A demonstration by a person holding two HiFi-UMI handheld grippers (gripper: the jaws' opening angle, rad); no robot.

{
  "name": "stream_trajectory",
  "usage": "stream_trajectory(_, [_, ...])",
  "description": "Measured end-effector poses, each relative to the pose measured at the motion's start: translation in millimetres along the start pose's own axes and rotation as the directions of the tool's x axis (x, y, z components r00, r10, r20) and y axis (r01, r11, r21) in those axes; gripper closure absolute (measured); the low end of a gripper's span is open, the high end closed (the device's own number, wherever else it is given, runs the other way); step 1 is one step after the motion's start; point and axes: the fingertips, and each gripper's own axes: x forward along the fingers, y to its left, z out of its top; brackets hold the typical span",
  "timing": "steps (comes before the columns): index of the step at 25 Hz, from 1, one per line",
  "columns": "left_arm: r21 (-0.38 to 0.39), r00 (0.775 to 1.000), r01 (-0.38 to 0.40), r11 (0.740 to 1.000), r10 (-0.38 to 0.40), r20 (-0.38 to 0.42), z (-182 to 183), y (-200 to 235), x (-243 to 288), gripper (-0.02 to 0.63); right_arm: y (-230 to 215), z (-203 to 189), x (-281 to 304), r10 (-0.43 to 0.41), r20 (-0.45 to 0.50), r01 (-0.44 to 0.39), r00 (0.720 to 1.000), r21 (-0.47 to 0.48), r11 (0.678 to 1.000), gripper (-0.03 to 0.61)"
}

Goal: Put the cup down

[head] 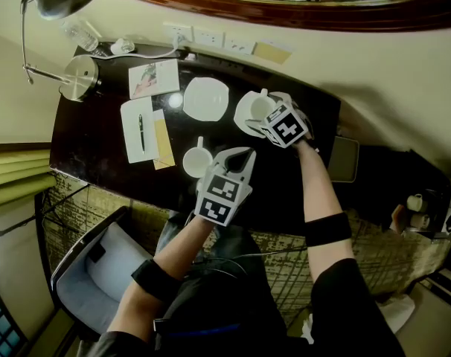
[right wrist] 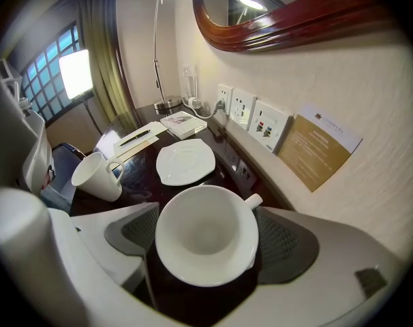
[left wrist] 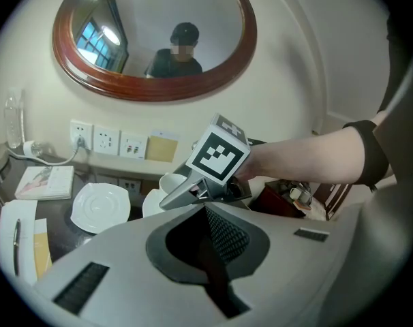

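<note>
My right gripper (head: 270, 114) has its jaws spread wide round the round white ceramic cup (right wrist: 205, 236); a dark gap shows beside one pad, so no squeeze; the cup sits on a white saucer (head: 242, 122) on the dark glossy table (head: 91, 151), empty inside; my left gripper (left wrist: 208, 213) has its jaws pressed together on nothing; near it stands a white handled mug (head: 196, 161), empty too.

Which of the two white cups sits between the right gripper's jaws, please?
The wide, shallow cup; the taller, narrower cup stands apart on the dark table.
</note>
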Motion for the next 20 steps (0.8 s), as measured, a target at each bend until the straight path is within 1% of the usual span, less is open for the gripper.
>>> stream_trajectory(6, [0.021,1.000,-0.009,1.000,0.009,0.007,6,-3,-11,0.607,-4,13,-21,-0.045,0.031,0.046,0.999,-0.012,0.999,0.089])
stream_trajectory(9, [0.030,1.000,-0.022,0.999,0.022,0.011,9,-4,-23,0.607,2,18,-43,-0.062,0.055,0.062,0.997,0.007,0.998,0.091])
stream_trajectory(10, [0.034,1.000,-0.028,0.999,0.028,0.012,10,-4,-28,0.607,7,19,-51,-0.060,0.063,0.059,0.996,0.016,0.998,0.094])
stream_trajectory(11, [0.039,0.999,-0.034,0.999,0.034,0.014,11,-5,-33,0.607,13,21,-60,-0.054,0.072,0.053,0.996,0.022,0.998,0.127])
stream_trajectory(12, [0.046,0.999,-0.039,0.998,0.038,0.016,12,-6,-38,0.607,18,21,-69,-0.051,0.081,0.049,0.995,0.027,0.998,0.137])
stream_trajectory(16, [0.067,0.998,-0.058,0.996,0.057,0.026,16,-10,-59,0.607,39,20,-109,-0.063,0.123,0.056,0.990,0.057,0.997,0.149])
stream_trajectory(17, [0.072,0.998,-0.065,0.995,0.063,0.028,16,-11,-65,0.607,44,20,-119,-0.073,0.135,0.063,0.988,0.072,0.995,0.176])
stream_trajectory(20, [0.085,0.996,-0.081,0.993,0.078,0.032,14,-14,-81,0.607,56,15,-150,-0.115,0.186,0.092,0.976,0.128,0.987,0.297])
